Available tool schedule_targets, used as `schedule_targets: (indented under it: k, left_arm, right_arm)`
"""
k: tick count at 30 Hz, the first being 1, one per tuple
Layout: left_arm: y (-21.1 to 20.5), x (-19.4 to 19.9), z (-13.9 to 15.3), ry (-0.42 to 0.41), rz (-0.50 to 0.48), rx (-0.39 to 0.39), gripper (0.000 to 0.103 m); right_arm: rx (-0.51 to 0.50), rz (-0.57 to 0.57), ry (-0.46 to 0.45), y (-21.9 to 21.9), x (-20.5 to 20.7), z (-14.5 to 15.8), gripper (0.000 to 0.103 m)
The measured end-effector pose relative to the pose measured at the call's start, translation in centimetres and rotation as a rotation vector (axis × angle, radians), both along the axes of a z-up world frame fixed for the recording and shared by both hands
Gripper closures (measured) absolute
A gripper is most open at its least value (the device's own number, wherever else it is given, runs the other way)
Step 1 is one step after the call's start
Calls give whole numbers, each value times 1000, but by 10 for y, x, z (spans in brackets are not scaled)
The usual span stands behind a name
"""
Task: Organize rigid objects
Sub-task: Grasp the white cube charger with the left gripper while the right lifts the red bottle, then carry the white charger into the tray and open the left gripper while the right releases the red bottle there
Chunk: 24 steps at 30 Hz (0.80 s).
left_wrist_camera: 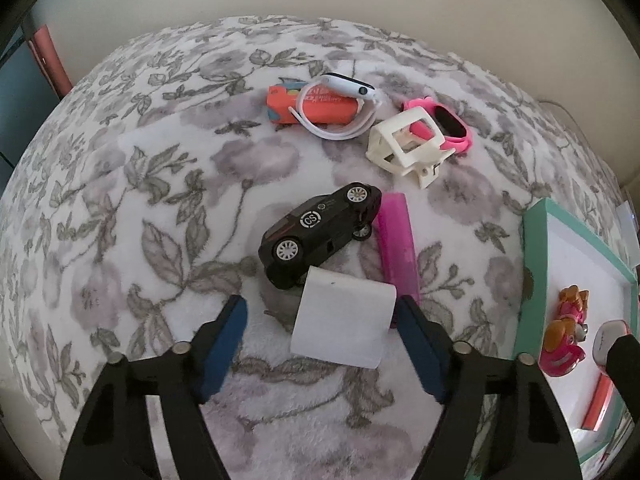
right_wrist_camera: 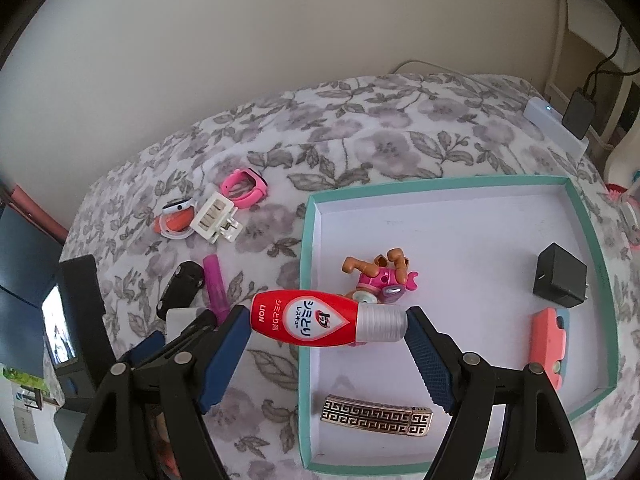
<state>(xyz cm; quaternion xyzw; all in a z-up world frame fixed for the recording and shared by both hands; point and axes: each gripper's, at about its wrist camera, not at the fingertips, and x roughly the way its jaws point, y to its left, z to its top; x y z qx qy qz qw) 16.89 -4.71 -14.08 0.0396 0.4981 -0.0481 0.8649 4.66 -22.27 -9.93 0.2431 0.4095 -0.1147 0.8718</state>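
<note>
In the left wrist view a white rectangular block lies on the floral blanket between the fingers of my left gripper. The right pad is at the block's edge and the left pad stands clear of it, so the gripper is open. Just beyond lie a black toy car and a magenta tube. My right gripper is shut lengthwise on a red bottle with a silver cap, held over the left rim of the teal tray.
Farther back lie an orange box, a white watch, a white plastic frame and a pink watch. The tray holds a pink toy figure, a black charger, a coral item and a gold patterned bar.
</note>
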Motion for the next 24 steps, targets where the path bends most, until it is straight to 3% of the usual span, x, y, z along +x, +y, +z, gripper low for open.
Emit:
schedule_targets:
  k: [2, 7, 13, 18, 24]
  left_arm:
    - [0, -2, 2, -3, -3, -4, 41]
    - [-6, -12, 1, -6, -14, 52, 41]
    - [-4, -21, 7, 18, 15, 53, 42]
    - [-11, -35, 30, -3, 15, 21, 42]
    - [-45, -59, 64, -55, -55, -28, 42]
  right_arm:
    - [5, -2, -4, -1, -1, 1, 23]
    - [22, -8, -11, -7, -6, 2, 23]
    - [51, -35, -11, -19, -17, 0, 23]
    - [73, -70, 14, -37, -29, -8, 23]
    - [110, -145, 28, -69, -48, -17, 23]
